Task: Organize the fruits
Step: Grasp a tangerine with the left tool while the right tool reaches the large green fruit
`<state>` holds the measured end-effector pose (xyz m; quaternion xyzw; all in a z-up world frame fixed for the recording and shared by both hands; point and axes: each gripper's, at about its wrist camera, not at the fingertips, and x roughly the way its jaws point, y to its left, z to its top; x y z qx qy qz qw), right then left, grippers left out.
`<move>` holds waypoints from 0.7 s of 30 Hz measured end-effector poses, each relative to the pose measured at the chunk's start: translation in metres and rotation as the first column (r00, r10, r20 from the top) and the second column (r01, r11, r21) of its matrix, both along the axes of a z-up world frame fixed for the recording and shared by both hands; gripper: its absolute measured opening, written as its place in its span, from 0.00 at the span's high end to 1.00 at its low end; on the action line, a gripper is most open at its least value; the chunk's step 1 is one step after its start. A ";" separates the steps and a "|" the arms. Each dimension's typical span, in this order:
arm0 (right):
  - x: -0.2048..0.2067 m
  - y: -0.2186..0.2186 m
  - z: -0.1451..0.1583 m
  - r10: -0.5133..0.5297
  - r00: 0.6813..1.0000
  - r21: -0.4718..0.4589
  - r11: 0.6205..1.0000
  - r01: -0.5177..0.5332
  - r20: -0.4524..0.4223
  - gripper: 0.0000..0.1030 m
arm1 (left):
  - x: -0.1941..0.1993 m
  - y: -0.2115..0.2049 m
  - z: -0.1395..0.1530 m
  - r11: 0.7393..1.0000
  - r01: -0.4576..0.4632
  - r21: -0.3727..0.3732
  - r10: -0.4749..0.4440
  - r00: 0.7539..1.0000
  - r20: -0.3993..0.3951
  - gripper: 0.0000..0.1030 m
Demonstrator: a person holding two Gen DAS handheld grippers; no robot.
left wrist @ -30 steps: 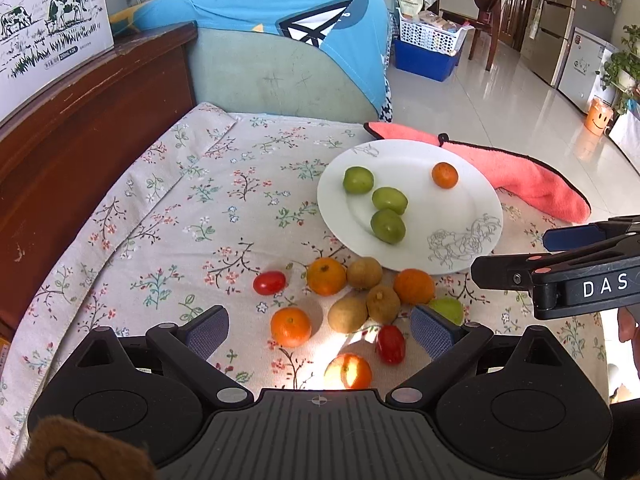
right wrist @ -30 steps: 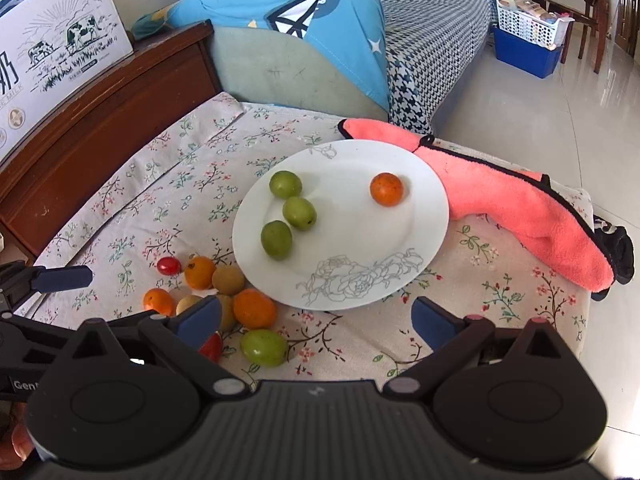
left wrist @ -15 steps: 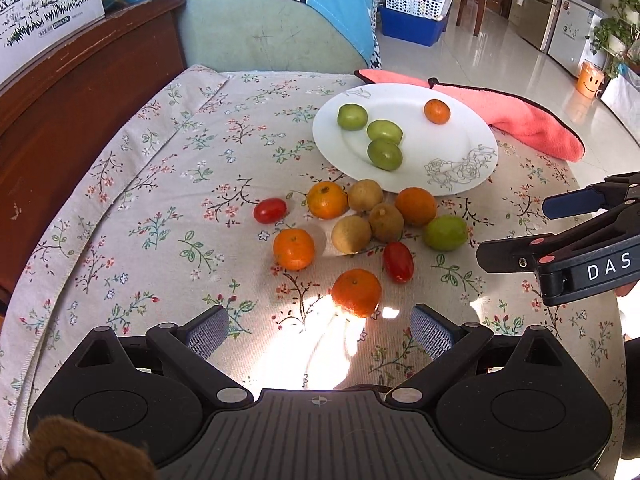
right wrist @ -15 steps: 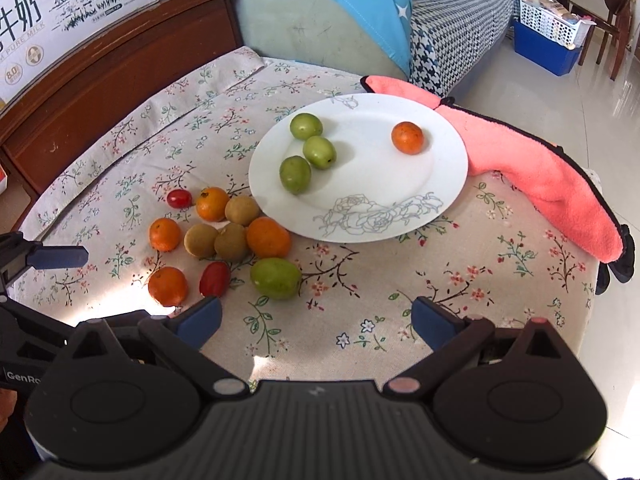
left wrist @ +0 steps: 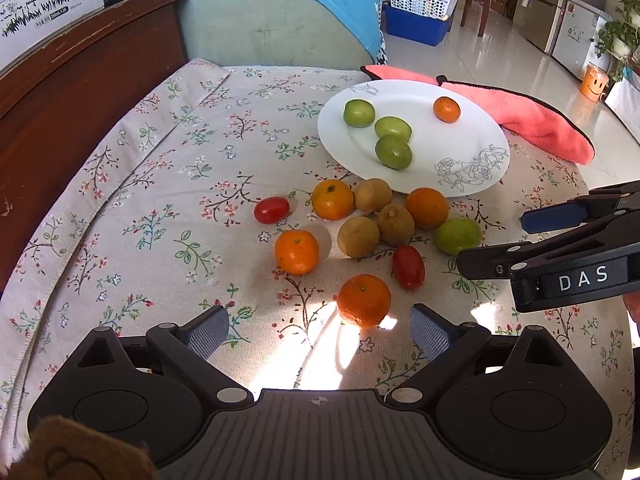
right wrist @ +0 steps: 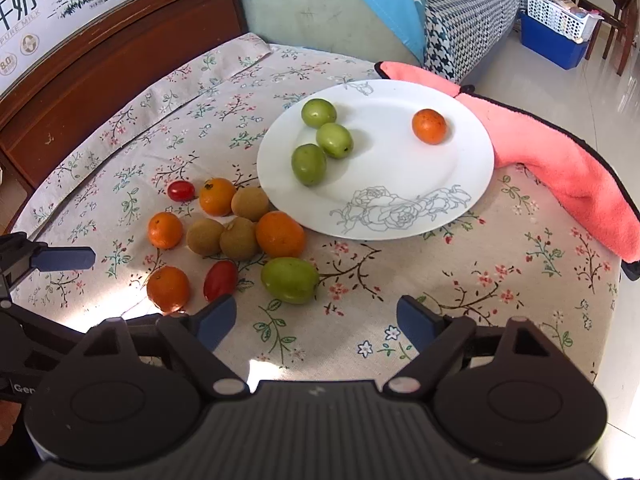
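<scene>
Loose oranges, brown kiwis, red tomatoes and a green fruit (right wrist: 290, 280) lie by the plate (right wrist: 460, 184); both claws gape empty.

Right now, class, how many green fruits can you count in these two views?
4. Three sit clustered on the white plate. One lies on the tablecloth beside the oranges. None seems hidden.

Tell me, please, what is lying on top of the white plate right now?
The white plate holds three green fruits clustered toward its left side and one small orange fruit set apart. A line-drawn flower pattern marks its near rim. What lies under the plate is hidden.
</scene>
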<state>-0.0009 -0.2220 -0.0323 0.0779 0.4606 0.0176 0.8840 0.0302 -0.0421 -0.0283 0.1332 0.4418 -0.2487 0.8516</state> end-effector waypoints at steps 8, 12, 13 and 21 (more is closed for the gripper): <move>0.007 0.006 0.000 0.007 1.000 0.029 1.000 -0.008 0.022 0.28 | -0.003 -0.010 -0.001 0.999 0.040 -0.012 -0.039 0.998 0.046 0.14; 0.009 0.008 -0.003 0.010 1.000 0.024 1.000 -0.010 0.021 0.39 | -0.001 -0.013 -0.005 0.999 0.046 -0.019 -0.045 0.998 0.043 0.27; 0.010 0.008 -0.004 0.008 1.000 0.027 1.000 -0.008 0.021 0.43 | -0.001 -0.014 -0.007 0.999 0.046 -0.023 -0.045 0.998 0.038 0.30; 0.012 0.007 -0.008 0.009 1.000 0.038 0.999 -0.009 0.011 0.62 | 0.001 -0.020 -0.019 0.998 0.064 -0.028 -0.064 0.998 0.012 0.50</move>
